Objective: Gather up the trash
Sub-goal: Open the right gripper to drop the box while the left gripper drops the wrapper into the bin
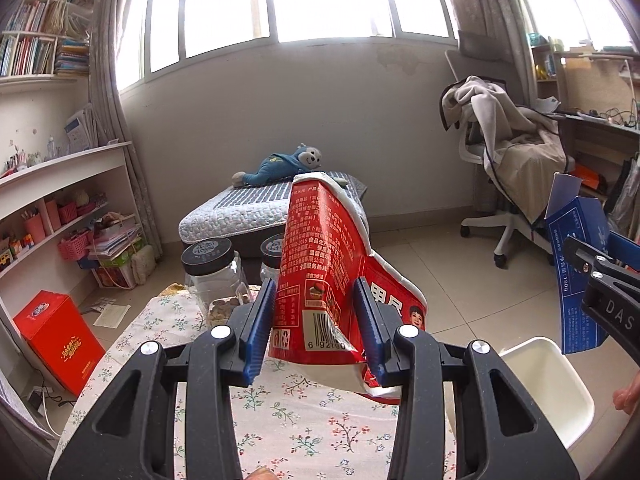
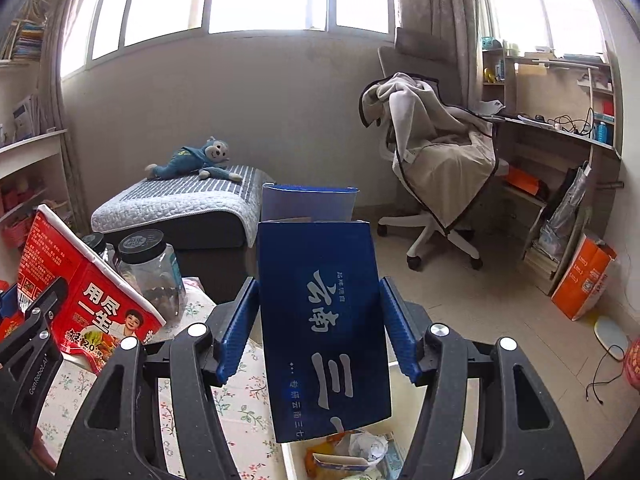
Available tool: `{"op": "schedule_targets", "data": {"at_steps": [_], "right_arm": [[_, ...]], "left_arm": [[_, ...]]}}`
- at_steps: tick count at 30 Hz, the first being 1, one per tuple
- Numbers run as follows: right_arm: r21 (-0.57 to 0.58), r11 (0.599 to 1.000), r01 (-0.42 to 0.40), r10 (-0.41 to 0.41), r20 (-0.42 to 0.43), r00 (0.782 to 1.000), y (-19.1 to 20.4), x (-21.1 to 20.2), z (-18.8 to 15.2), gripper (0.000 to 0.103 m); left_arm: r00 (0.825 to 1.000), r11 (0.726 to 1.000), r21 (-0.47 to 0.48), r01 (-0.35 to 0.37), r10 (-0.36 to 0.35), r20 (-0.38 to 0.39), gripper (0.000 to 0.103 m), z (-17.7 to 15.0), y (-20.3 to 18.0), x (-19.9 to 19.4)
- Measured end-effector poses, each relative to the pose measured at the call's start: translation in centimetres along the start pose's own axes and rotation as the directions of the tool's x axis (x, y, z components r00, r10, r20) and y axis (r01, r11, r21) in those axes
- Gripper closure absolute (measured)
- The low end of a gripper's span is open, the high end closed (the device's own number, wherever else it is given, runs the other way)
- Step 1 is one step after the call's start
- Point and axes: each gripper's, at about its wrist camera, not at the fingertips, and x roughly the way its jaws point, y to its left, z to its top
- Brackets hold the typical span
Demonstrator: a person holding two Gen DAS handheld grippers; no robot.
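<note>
Two claws are at work, each with one piece of trash. The left claw (image 1: 316, 320) is clenched on a red carton (image 1: 320, 264), its two blue pads pressing the carton's sides low in the middle of the left wrist view, with the torn, crumpled carton standing up above the flowered bench (image 1: 304, 420). The right claw (image 2: 320, 324) is clenched on one blue box (image 2: 324, 320), gripped by its two long sides in the centre of the right wrist view, its top flap open. That box hangs over one white bin (image 2: 464, 452) at the bottom of the frame, just beside the bench edge; the bin already holds crumpled paper and wrappers (image 2: 352, 452). In the left wrist view the same bin (image 1: 560, 396) sits at lower right, with the blue box (image 1: 576, 280) and the right claw's black arm above it. Two clear jars with black lids (image 1: 208, 260) stand on the bench behind the carton. One blue stuffed toy (image 1: 280, 164) lies on the bed (image 1: 240, 212), and one office chair (image 2: 436, 160) draped with a blanket stands at right.
</note>
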Motion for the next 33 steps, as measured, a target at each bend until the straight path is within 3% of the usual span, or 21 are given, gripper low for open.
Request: {"op": "schedule_targets", "data": {"at_steps": [5,8,11,18,21,26,30,33], "right_arm": [[0.046,0.998,0.047,-0.046,-0.010,0.999,-3.7,0.0,-0.1,0.041],[0.095,0.992,0.079,-0.079,-0.001,0.997,-5.8,-0.4,-0.1,0.026],[0.147,0.983,0.109,-0.110,0.000,0.994,-8.0,-0.6,-0.2,0.023],[0.253,0.946,0.204,-0.210,-0.001,0.978,-12.6,-1.1,-0.4,0.014],[0.280,0.924,0.259,-0.274,0.013,0.962,-13.9,-1.5,-0.5,0.011],[0.302,0.890,0.342,-0.366,0.025,0.930,-15.7,-2.2,-0.6,0.007],[0.274,0.883,0.382,-0.403,0.022,0.915,-15.2,-2.2,-1.2,0.007],[0.268,0.856,0.442,-0.466,0.031,0.884,-14.1,-2.6,-1.6,0.007]], "left_arm": [[0.997,0.997,0.021,0.074,-0.074,-0.015,0.063,-0.3,-3.5,-0.1],[0.992,0.992,0.035,0.125,-0.124,-0.031,0.063,-0.4,-5.8,-0.1],[0.985,0.985,0.050,0.168,-0.165,-0.052,0.063,-0.7,-7.8,0.0],[0.957,0.960,0.044,0.276,-0.270,-0.111,0.061,-0.3,-12.4,0.6],[0.940,0.947,0.033,0.320,-0.312,-0.138,0.041,0.1,-14.2,1.0],[0.929,0.942,0.003,0.335,-0.330,-0.170,0.027,0.7,-15.6,1.3],[0.943,0.952,0.025,0.306,-0.299,-0.150,0.016,0.8,-15.8,0.8],[0.962,0.967,0.052,0.251,-0.244,-0.122,0.009,1.0,-15.2,0.6]]}}
